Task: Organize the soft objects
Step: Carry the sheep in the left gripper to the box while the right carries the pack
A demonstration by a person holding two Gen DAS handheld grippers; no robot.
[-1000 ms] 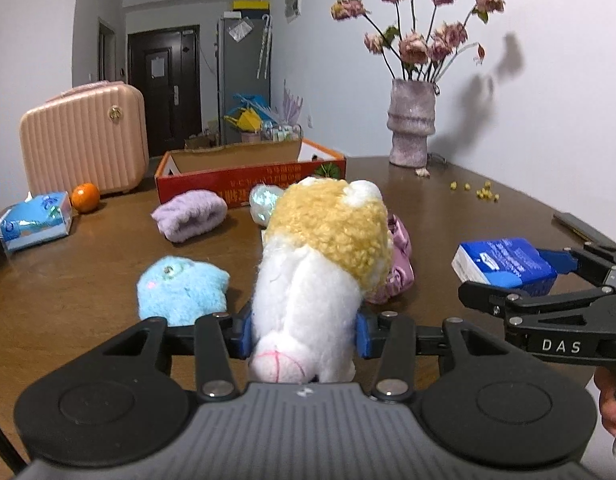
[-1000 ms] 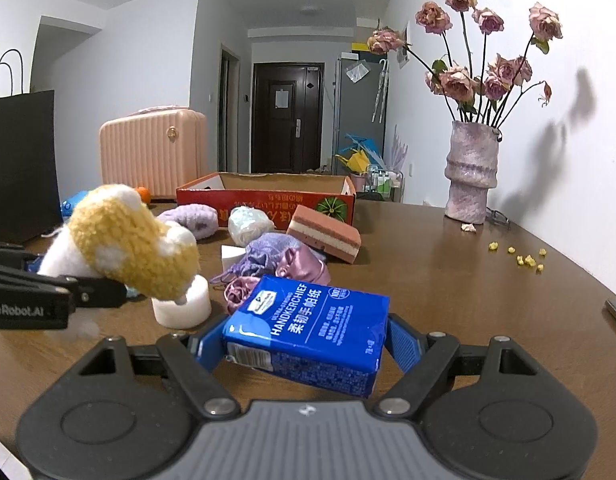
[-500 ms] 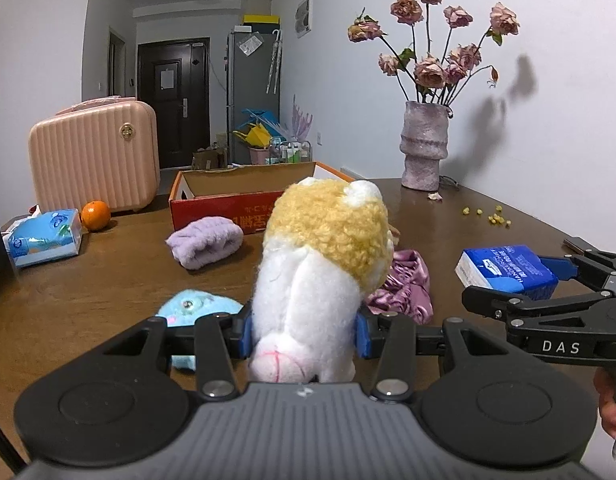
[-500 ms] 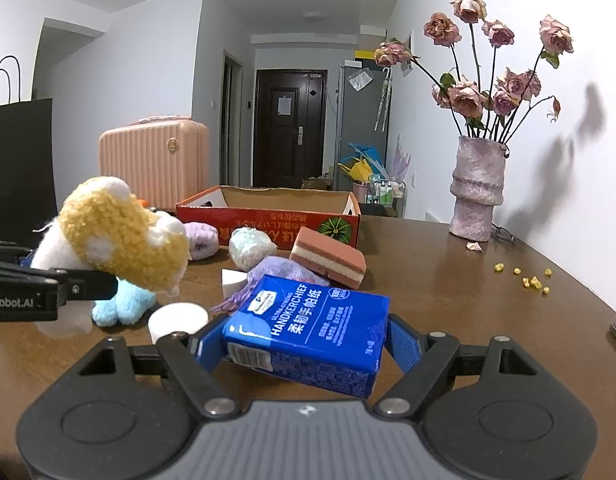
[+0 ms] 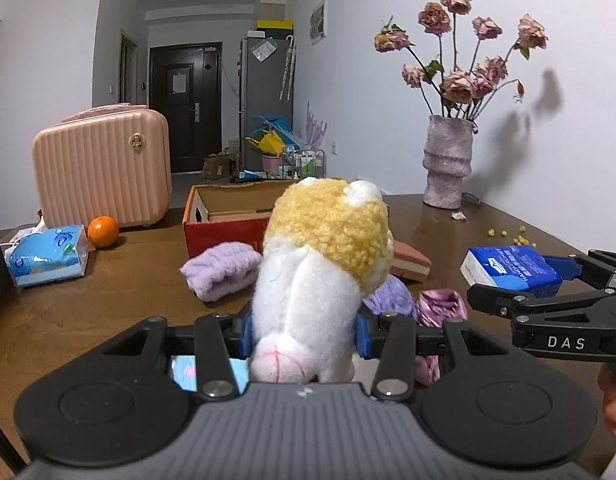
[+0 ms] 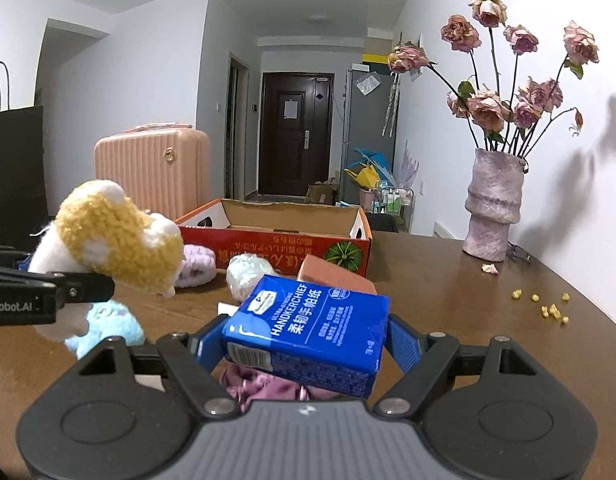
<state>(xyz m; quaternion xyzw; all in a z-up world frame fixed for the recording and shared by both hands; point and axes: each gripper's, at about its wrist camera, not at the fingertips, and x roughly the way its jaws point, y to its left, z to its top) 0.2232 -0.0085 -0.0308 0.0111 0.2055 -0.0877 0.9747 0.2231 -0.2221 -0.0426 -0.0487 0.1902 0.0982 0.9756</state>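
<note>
The left gripper (image 5: pixel 302 326) is clamped on a plush toy (image 5: pixel 319 272), white below and curly yellow above, held by its lower body and lifted clear of the brown table (image 5: pixel 88 300). The right gripper (image 6: pixel 308 340) is closed on a blue tissue pack (image 6: pixel 311 328), pinched at its two short sides and tilted, also raised off the table. Behind both, an open red cardboard box (image 6: pixel 276 240) sits further back on the table; it is judged to be the likely place for the soft things. A lilac cloth (image 5: pixel 224 270), a pale blue plush (image 6: pixel 108 326) and a pink satin scrunchie (image 5: pixel 441 306) lie loose in front of the box. The toy is judged light and squashy, so a firm grip low on the body suits it. The pack looks light, yielding and slick-wrapped, best held across its width.
</note>
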